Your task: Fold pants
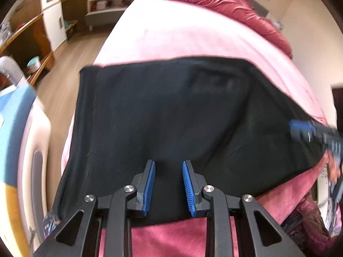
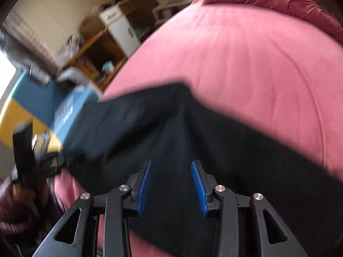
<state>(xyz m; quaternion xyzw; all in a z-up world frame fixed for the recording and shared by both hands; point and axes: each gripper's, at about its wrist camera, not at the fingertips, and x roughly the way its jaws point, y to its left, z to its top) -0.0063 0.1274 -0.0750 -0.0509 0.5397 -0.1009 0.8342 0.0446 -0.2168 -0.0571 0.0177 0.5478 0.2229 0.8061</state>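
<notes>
Black pants (image 1: 163, 111) lie spread flat across a pink bed cover (image 1: 171, 36). My left gripper (image 1: 168, 162) hovers over their near edge, pointing steeply down. Its blue pads (image 1: 150, 182) stand apart with only the cloth lying behind them. At the right edge of the left wrist view, the right gripper (image 1: 310, 130) shows as a blur over the pants' right end. In the right wrist view the pants (image 2: 214, 141) run from left to lower right. My right gripper (image 2: 171, 162) is open above them, with nothing pinched. The left gripper (image 2: 27, 150) is blurred at the far left.
A darker pink rolled duvet (image 1: 225, 2) lies along the far side of the bed. Left of the bed are wooden floor, an open wooden shelf (image 1: 27, 42) and a white cabinet (image 1: 53, 19). A blurred blue and yellow object (image 1: 12, 111) stands close by on the left.
</notes>
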